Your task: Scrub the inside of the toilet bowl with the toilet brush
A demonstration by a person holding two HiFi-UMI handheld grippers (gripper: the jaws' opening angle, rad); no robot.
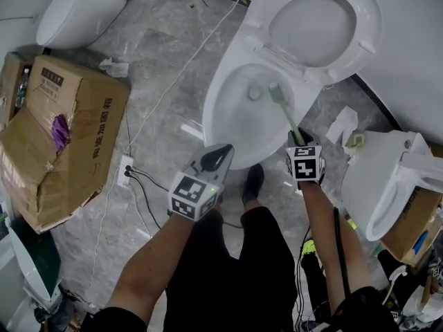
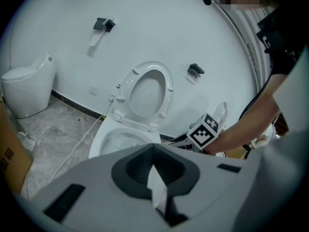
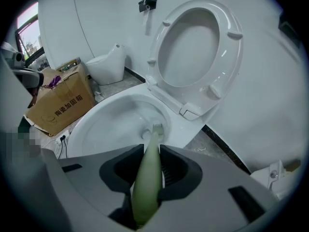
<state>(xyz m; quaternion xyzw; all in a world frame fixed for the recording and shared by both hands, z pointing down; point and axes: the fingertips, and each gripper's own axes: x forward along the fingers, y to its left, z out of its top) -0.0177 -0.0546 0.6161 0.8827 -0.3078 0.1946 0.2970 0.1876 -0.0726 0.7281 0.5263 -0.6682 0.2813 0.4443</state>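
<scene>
Right gripper [image 3: 152, 159] clamps the pale-green plastic toilet brush [image 3: 147, 175], bristles down in the white ceramic toilet bowl [image 3: 96, 117], maybe touching. Left gripper [image 2: 154, 164] sits closed, empty. Hard scrubbing could twist it loose.

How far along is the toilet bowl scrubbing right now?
Done: seat up, brush picked up. In hand: right tongs grip the brush handle, bristles down in the bowl. Left tongs shut, idle beside the rim. Remaining: scrubbing; how much is covered can't be told.
</scene>
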